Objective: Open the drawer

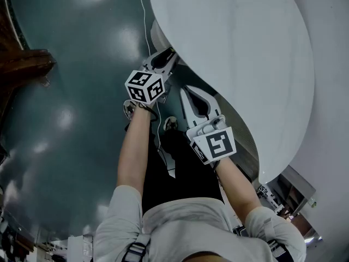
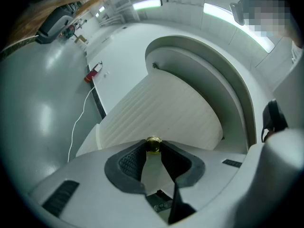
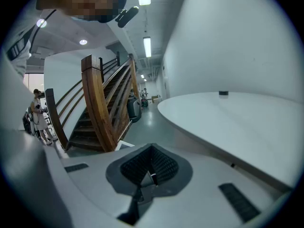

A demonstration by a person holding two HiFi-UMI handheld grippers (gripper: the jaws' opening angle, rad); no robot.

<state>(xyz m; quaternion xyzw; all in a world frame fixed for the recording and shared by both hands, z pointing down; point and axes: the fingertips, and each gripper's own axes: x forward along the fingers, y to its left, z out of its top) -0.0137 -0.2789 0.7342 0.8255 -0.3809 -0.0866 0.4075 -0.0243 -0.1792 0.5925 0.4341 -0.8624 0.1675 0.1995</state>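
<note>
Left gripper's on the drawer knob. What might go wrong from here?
1. The left gripper pinches the small round brass knob only with its very tips, so it may slip off on the pull.
2. The white cable runs along the floor past the person's shoes. Stepping back as the ribbed drawer front comes out might snag it.

- Large open indoor hall, of lobby or office-atrium type.
- Polished grey-green floor (image 1: 82, 91) with lamp reflections.
- Wide wooden staircase (image 3: 102, 113) against a white wall.
- Linear ceiling lights (image 3: 147, 46) along a corridor.
- Curved white counter (image 1: 245, 48); person (image 3: 38, 110) standing beside the stairs.
</note>
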